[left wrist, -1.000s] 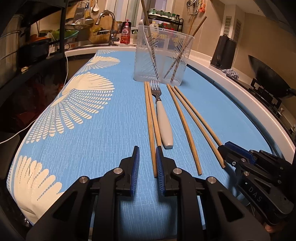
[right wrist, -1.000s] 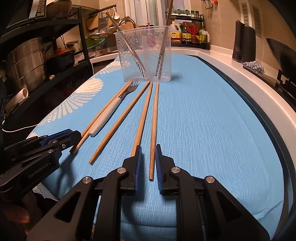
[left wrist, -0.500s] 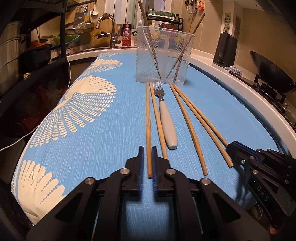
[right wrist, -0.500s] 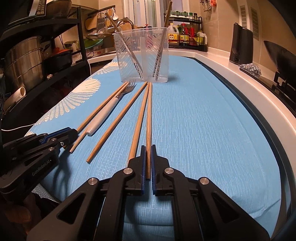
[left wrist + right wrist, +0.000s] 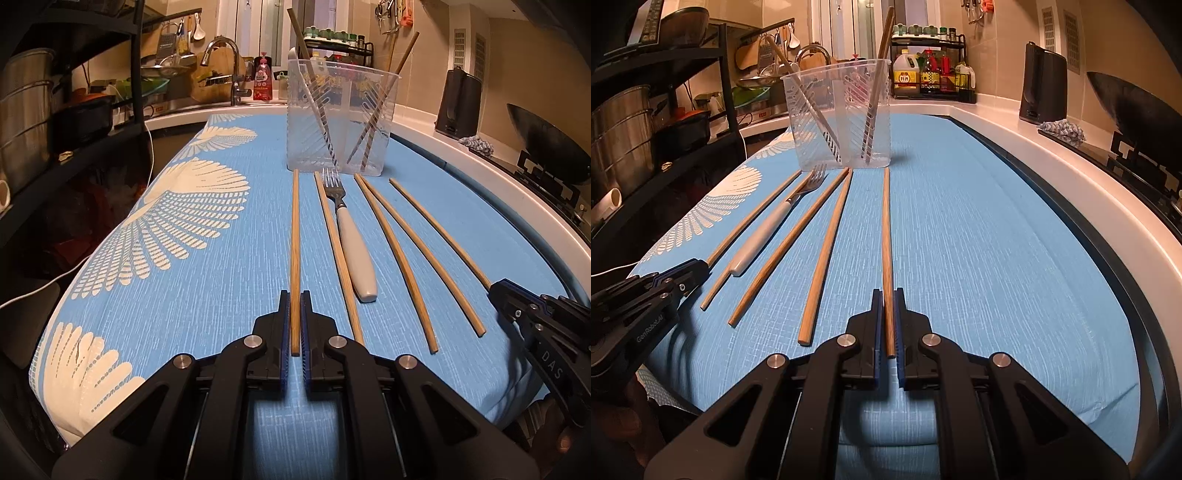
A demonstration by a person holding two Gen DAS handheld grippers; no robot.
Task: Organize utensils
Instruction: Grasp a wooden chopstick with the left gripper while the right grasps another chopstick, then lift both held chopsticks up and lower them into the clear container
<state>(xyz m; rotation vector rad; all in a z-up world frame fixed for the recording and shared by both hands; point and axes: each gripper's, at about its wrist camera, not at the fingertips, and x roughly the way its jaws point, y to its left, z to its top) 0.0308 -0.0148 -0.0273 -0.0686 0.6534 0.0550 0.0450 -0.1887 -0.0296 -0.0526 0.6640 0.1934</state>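
My left gripper (image 5: 294,314) has closed on the leftmost chopstick (image 5: 295,236), now shifted clear of its neighbour. My right gripper (image 5: 888,314) has closed on the rightmost chopstick (image 5: 886,236), likewise separated.

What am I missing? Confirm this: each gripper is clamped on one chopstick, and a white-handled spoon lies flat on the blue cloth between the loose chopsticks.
One slip: it is a fork, not a spoon; the left wrist view shows its tines near the clear container. The rest holds: the left gripper and right gripper each clamp one chopstick, and the fork lies on the blue cloth.
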